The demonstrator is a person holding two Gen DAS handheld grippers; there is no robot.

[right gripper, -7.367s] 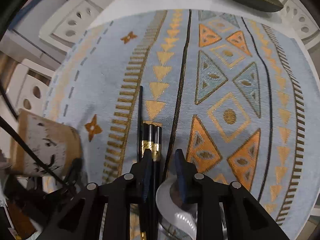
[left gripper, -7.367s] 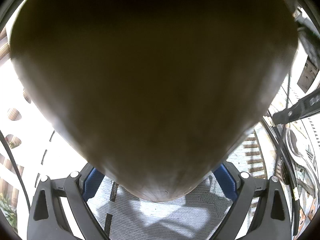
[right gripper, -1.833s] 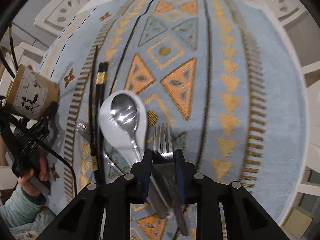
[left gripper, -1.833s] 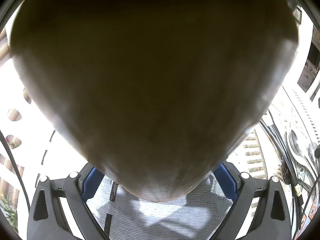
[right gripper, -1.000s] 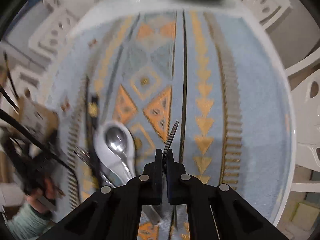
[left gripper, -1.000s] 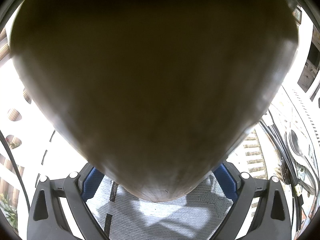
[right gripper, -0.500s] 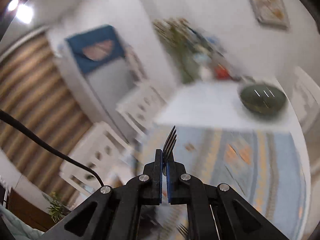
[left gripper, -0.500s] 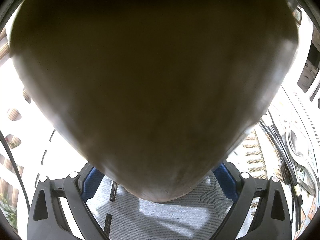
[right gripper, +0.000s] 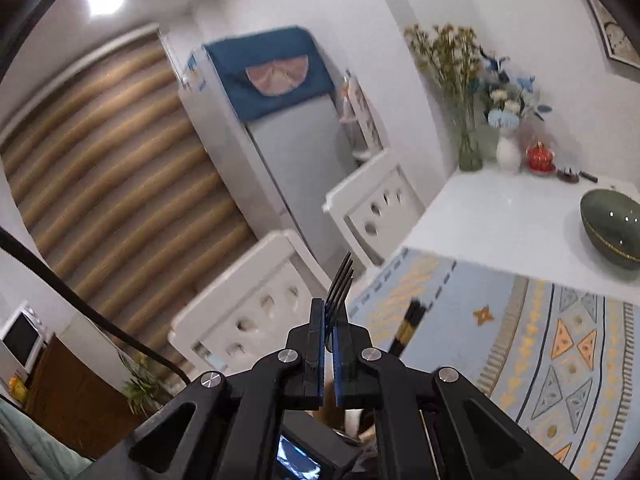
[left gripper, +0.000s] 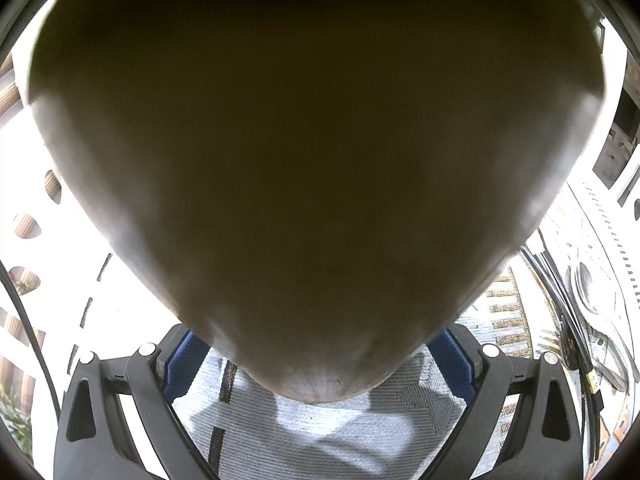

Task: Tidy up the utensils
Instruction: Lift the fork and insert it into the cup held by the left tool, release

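A big brown paper cup [left gripper: 312, 160] fills the left wrist view. My left gripper [left gripper: 316, 360] is shut on it, one blue pad on each side, just above the blue woven mat [left gripper: 320, 432]. My right gripper [right gripper: 329, 320] is shut on a metal fork [right gripper: 340, 280]. The fork's tines stick up past the fingertips, in the air above the near-left part of the patterned mat [right gripper: 540, 340]. Black chopsticks with a gold band [right gripper: 408, 328] lie on that mat just beyond the fork.
A green bowl [right gripper: 612, 232] sits on the white table [right gripper: 500, 220], with vases of flowers [right gripper: 468, 152] at its far end. White chairs [right gripper: 248, 312] line the table's left side. Black cables [left gripper: 560, 300] and pale utensils lie at the right of the cup.
My right gripper has risen with the fork and swung from looking down on the mat to looking across the room to the left. The left gripper and cup have stayed still.
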